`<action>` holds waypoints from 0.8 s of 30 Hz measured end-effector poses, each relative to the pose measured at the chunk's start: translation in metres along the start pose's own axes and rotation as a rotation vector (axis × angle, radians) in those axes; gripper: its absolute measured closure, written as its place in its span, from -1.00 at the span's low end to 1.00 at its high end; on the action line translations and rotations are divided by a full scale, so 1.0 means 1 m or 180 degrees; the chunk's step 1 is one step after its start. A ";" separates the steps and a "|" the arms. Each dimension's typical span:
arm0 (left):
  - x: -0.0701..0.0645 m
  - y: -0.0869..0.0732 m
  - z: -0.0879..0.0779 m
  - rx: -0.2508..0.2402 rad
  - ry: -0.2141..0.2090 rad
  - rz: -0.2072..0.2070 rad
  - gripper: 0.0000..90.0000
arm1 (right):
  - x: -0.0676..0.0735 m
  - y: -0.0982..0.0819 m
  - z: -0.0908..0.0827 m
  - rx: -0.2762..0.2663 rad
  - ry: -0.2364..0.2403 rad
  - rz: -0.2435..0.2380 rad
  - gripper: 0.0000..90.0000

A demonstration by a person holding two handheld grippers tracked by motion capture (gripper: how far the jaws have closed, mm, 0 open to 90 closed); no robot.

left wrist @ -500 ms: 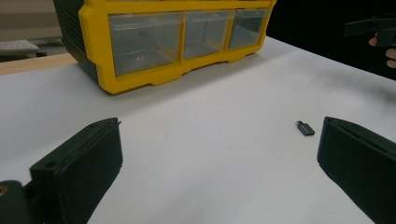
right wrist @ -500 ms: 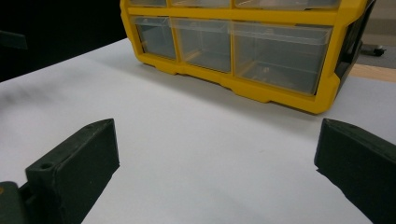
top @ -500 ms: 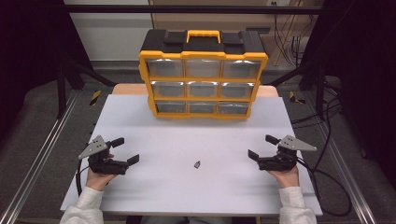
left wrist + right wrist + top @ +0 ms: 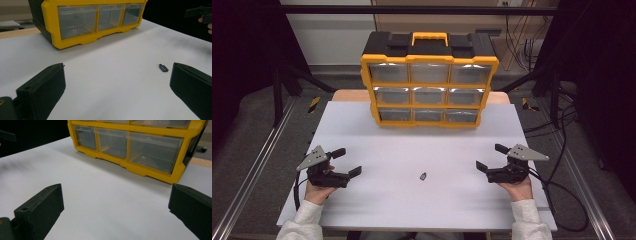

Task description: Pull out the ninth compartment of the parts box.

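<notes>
A small dark part (image 4: 423, 176) lies on the white table (image 4: 412, 145), long axis slanting toward the yellow drawer box (image 4: 429, 80). Both the left gripper (image 4: 349, 162) and the right gripper (image 4: 491, 157) gape wide, empty. Dark room around.

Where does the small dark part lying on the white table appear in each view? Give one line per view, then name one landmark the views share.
High view: the small dark part lies near centre, between the two grippers.
Left gripper view: it lies at right, just beside the right-hand jaw.
Right gripper view: it is not in this picture.
Shared landmark: the yellow drawer organizer.
</notes>
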State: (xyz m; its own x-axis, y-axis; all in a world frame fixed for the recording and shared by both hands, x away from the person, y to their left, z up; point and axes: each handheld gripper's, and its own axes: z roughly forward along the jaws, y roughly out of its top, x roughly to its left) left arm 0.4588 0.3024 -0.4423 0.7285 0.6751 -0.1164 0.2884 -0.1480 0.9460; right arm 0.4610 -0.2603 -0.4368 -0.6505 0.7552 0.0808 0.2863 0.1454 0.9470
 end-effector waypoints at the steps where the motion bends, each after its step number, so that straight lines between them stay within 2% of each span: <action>1: 0.000 0.000 0.000 -0.0006 0.0005 0.0004 -1.00 | 0.001 0.002 0.002 0.0024 0.0005 -0.0044 -0.99; 5: 0.001 0.000 0.000 0.0002 0.0014 -0.0004 -1.00 | 0.004 0.003 0.006 0.0084 -0.0017 -0.0096 -0.99; 8: 0.001 0.000 0.000 0.0006 0.0017 -0.0003 -1.00 | 0.007 0.006 0.011 0.0156 -0.0032 -0.0194 -0.99; 14: 0.001 -0.001 0.000 0.0018 0.0016 -0.0006 -1.00 | 0.010 0.011 0.015 0.0171 -0.0029 -0.0253 -0.99; 24: 0.002 -0.001 0.000 0.0014 0.0031 -0.0003 -1.00 | 0.017 0.020 0.026 0.0260 -0.0064 -0.0442 -0.99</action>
State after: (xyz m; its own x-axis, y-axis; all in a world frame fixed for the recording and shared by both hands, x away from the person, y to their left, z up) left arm 0.4599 0.3035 -0.4435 0.7221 0.6822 -0.1145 0.2918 -0.1504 0.9446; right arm 0.4744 -0.2277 -0.4244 -0.6739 0.7367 -0.0563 0.2512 0.3001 0.9202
